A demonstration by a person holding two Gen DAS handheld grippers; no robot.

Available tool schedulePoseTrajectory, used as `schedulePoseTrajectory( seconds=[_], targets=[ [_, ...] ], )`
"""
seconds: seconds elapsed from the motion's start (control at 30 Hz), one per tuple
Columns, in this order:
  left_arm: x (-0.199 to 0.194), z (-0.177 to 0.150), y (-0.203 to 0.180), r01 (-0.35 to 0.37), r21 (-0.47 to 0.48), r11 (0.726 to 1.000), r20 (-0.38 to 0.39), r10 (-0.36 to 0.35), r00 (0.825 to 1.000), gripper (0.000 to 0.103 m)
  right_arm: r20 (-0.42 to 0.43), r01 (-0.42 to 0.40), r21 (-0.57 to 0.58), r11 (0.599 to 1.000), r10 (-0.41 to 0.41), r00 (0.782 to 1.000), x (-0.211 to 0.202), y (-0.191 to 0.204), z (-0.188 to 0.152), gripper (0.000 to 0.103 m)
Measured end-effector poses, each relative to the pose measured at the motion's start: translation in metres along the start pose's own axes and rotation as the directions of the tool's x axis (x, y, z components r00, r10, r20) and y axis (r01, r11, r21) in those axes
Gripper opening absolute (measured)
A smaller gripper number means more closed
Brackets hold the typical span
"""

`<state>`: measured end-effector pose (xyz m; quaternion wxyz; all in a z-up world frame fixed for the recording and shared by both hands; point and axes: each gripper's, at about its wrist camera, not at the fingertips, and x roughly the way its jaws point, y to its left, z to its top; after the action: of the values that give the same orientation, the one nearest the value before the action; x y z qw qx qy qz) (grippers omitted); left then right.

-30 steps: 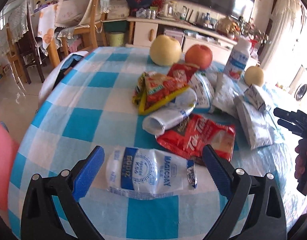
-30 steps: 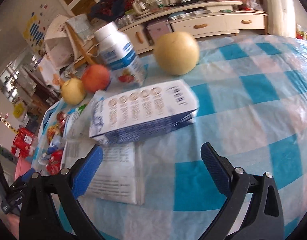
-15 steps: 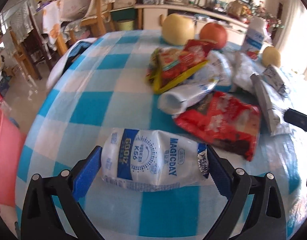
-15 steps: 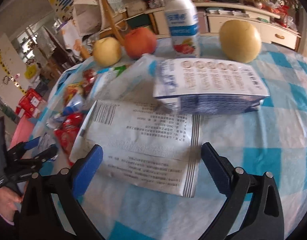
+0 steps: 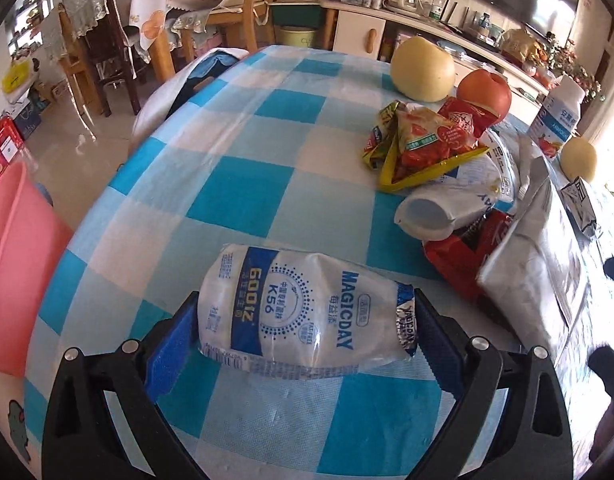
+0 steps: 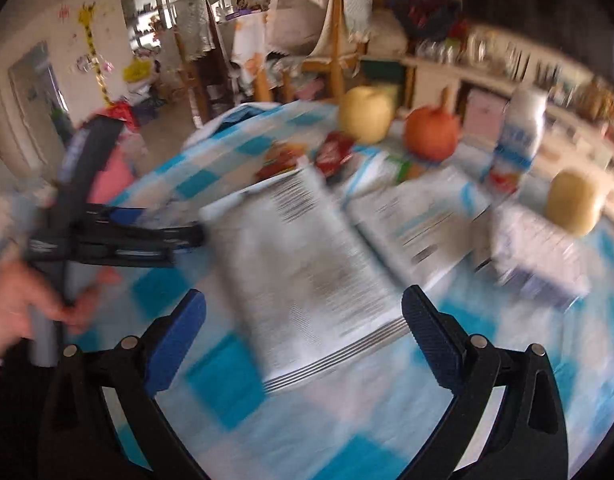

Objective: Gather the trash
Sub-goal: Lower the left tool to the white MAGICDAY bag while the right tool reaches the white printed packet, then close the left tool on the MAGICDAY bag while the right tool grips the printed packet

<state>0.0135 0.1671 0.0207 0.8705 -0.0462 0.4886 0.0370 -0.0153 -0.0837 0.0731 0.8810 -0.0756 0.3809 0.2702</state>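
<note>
The white MAGICDAY pouch [image 5: 307, 312] now sits lifted between the blue pads of the left gripper [image 5: 303, 344], its 2 ends touching them; 1 second ago it lay flat on the worktop [image 5: 243, 196] ahead of wide-open jaws. The jaws have narrowed onto it, so the first piece of trash looks secured and ready to carry, probably to the pink bin [image 5: 15, 264] just off the worktop's edge.

The right gripper [image 6: 303, 344] has swung round from the milk carton [image 6: 535, 256] to a flat silver wrapper [image 6: 307, 256]; its jaws stand wide open with nothing held, and the wrapper's near end lies between them. That view is smeared by motion, so its fine print is unreadable.

On the pouch, upside down, read "MAGICDAY", "K56" and "600亿", with small "FAT FREE". The bottle [image 5: 557, 120] beyond the red apple [image 5: 485, 94] carries Chinese characters I cannot make out. The red snack wrapper [image 5: 459, 256] shows no legible lettering here.
</note>
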Motion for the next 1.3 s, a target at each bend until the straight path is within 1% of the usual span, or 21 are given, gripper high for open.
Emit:
schedulePoseTrajectory(
  seconds=[0.07, 0.13, 0.23, 0.27, 0.37, 0.4, 0.47, 0.53, 0.57, 0.6, 0.63, 0.7, 0.73, 0.8, 0.83, 0.87, 1.0, 1.1, 1.17, 1.3],
  targets=[
    [-0.001, 0.001, 0.002, 0.014, -0.016, 1.0, 0.002, -0.014, 1.0, 0.097, -0.017, -0.012, 0.001, 1.0, 0.012, 1.0, 0.011, -0.007, 0.0, 0.099],
    [-0.004, 0.002, 0.007, 0.064, -0.048, 0.997, 0.011, -0.064, 0.998, 0.097, -0.036, -0.026, -0.013, 1.0, 0.025, 0.999, 0.023, -0.008, 0.0, 0.099],
    [-0.006, 0.003, 0.014, 0.108, -0.098, 0.989, 0.011, -0.107, 0.994, 0.097, -0.08, -0.055, -0.076, 0.996, 0.049, 0.996, 0.04, 0.001, 0.002, 0.099],
    [-0.006, 0.003, 0.017, 0.107, -0.121, 0.987, 0.009, -0.107, 0.994, 0.097, -0.095, -0.044, -0.104, 0.994, 0.034, 0.995, 0.045, 0.003, 0.001, 0.099],
    [-0.018, 0.0, 0.026, 0.039, -0.182, 0.983, 0.067, -0.027, 0.997, 0.097, -0.108, -0.051, -0.116, 0.992, 0.038, 0.993, 0.051, 0.011, 0.002, 0.099],
    [-0.02, -0.001, 0.028, 0.032, -0.202, 0.979, 0.074, -0.017, 0.997, 0.097, -0.113, -0.051, -0.117, 0.992, 0.038, 0.993, 0.054, 0.014, 0.002, 0.099],
    [-0.022, -0.004, 0.033, 0.031, -0.252, 0.967, 0.083, -0.01, 0.997, 0.097, -0.124, -0.044, -0.131, 0.99, 0.028, 0.992, 0.056, 0.018, 0.001, 0.099],
    [-0.026, -0.009, 0.037, 0.062, -0.301, 0.952, 0.102, -0.033, 0.994, 0.097, -0.154, -0.041, -0.157, 0.987, 0.017, 0.988, 0.063, 0.025, -0.002, 0.099],
    [-0.028, -0.01, 0.038, 0.075, -0.312, 0.947, 0.115, -0.04, 0.993, 0.097, -0.149, -0.034, -0.164, 0.986, 0.009, 0.989, 0.064, 0.028, -0.001, 0.099],
    [-0.03, -0.01, 0.038, 0.075, -0.316, 0.946, 0.123, -0.037, 0.992, 0.097, -0.126, -0.003, -0.166, 0.986, -0.019, 0.992, 0.062, 0.03, 0.0, 0.099],
    [-0.03, -0.01, 0.038, 0.067, -0.316, 0.946, 0.12, -0.03, 0.992, 0.097, -0.123, 0.009, -0.158, 0.987, -0.028, 0.992, 0.063, 0.03, 0.001, 0.099],
    [-0.028, -0.009, 0.041, 0.063, -0.313, 0.948, 0.111, -0.029, 0.993, 0.097, -0.14, -0.007, -0.124, 0.992, -0.01, 0.99, 0.067, 0.026, 0.001, 0.099],
    [-0.026, -0.008, 0.041, 0.056, -0.303, 0.951, 0.098, -0.027, 0.995, 0.097, -0.147, 0.002, -0.114, 0.993, -0.019, 0.989, 0.069, 0.025, 0.001, 0.098],
    [-0.016, -0.006, 0.043, 0.039, -0.277, 0.96, 0.044, -0.027, 0.999, 0.097, -0.144, 0.004, -0.088, 0.996, -0.017, 0.989, 0.068, 0.02, 0.001, 0.091],
    [-0.013, -0.006, 0.044, 0.037, -0.281, 0.959, 0.036, -0.028, 0.999, 0.097, -0.145, -0.001, -0.071, 0.997, -0.009, 0.989, 0.067, 0.018, 0.001, 0.089],
    [-0.012, -0.006, 0.043, 0.044, -0.276, 0.96, 0.035, -0.036, 0.999, 0.097, -0.147, -0.006, -0.055, 0.998, -0.003, 0.989, 0.067, 0.016, 0.001, 0.088],
    [-0.01, -0.005, 0.031, 0.069, -0.198, 0.978, 0.025, -0.065, 0.998, 0.097, -0.134, -0.003, -0.038, 0.999, -0.002, 0.991, 0.06, 0.013, 0.0, 0.084],
    [-0.009, -0.004, 0.025, 0.095, -0.154, 0.984, 0.019, -0.093, 0.995, 0.097, -0.126, -0.028, -0.03, 0.999, 0.024, 0.992, 0.052, 0.014, -0.001, 0.078],
    [-0.009, -0.005, 0.023, 0.094, -0.14, 0.986, 0.023, -0.091, 0.996, 0.097, -0.119, -0.027, -0.035, 0.999, 0.022, 0.993, 0.047, 0.016, -0.002, 0.076],
    [-0.008, -0.004, 0.02, 0.13, -0.098, 0.987, 0.006, -0.13, 0.991, 0.097, -0.106, -0.028, -0.031, 0.999, 0.025, 0.994, 0.042, 0.019, -0.003, 0.07]
  ],
)
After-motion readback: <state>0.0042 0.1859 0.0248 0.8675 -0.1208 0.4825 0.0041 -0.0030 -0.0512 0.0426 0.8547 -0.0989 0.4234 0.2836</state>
